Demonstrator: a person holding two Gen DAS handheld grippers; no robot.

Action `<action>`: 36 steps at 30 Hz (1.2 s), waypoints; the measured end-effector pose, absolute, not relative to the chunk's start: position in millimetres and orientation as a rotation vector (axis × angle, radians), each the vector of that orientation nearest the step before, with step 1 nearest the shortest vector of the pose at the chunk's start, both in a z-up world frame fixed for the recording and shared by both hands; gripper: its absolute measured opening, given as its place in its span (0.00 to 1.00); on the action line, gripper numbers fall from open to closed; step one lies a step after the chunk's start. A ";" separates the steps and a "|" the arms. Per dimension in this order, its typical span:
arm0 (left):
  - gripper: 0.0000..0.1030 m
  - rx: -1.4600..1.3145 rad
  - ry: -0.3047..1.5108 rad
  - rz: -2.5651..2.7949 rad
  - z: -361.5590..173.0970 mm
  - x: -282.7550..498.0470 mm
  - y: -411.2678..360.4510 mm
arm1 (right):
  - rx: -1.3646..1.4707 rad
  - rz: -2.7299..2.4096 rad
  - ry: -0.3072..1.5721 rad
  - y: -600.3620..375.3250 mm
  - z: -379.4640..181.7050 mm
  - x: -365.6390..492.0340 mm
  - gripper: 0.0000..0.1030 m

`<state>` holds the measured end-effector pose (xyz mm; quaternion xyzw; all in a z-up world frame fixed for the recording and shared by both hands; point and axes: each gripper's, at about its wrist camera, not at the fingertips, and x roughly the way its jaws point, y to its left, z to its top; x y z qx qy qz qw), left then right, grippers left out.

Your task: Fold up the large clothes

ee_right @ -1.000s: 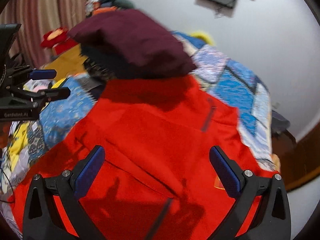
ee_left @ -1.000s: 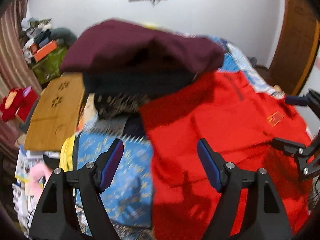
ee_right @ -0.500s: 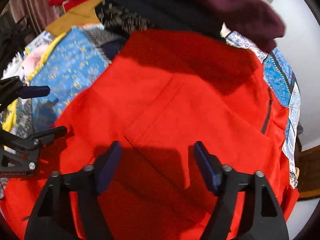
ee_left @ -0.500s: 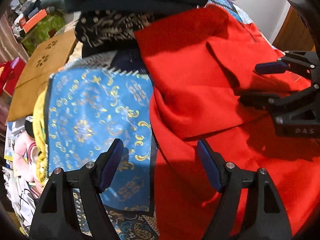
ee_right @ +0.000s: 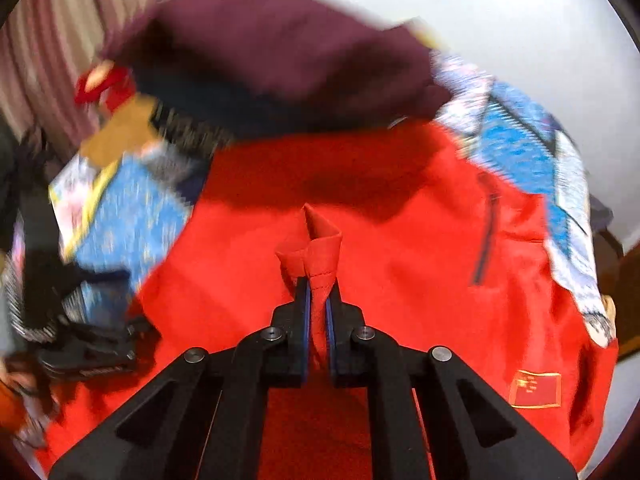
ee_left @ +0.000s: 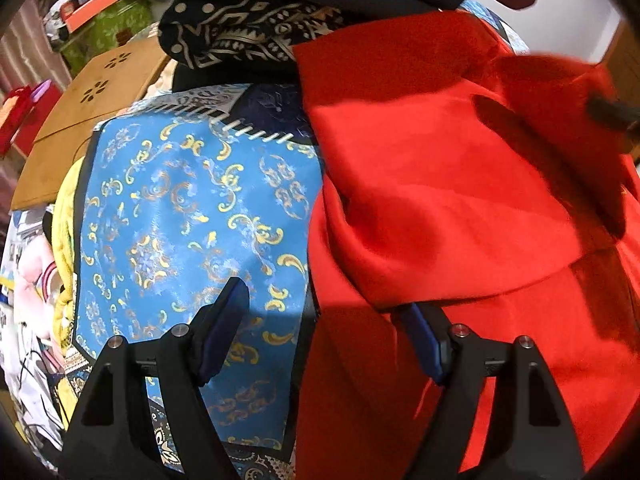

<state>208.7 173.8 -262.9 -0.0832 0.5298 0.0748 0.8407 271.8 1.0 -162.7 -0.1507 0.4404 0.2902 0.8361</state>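
Your right gripper (ee_right: 317, 320) is pinching a bunched hem of the red jacket (ee_right: 400, 264), which lies spread on the bed in front of the stacked folded clothes (ee_left: 256, 36). Your left gripper (ee_left: 324, 332) is spread wide over the jacket's edge beside the blue patterned cloth (ee_left: 192, 216), holding nothing. The fabric looks soft, light and limp, so it will likely sag; take it at seams or corners.

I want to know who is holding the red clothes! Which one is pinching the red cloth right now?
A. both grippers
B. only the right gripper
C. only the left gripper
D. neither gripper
B: the right gripper is shut on a bunched bit of the red garment, while the left gripper is wide open, holding nothing.
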 end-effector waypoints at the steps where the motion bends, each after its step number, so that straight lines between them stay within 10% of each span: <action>1: 0.73 -0.177 1.115 0.171 -260.8 210.5 175.0 | -0.282 0.598 0.910 -5.3 -153.3 276.5 0.06; 12: 0.73 -0.200 1.041 0.285 -236.3 214.3 180.0 | 0.031 0.368 0.753 -124.1 -86.4 294.5 0.05; 29: 0.73 -0.152 1.123 0.325 -255.0 221.3 176.0 | 0.185 0.235 1.053 -242.2 -172.1 256.9 0.06; 36: 0.73 -0.085 1.103 0.233 -227.8 205.8 150.4 | 0.277 0.241 1.073 -263.3 -168.7 249.3 0.40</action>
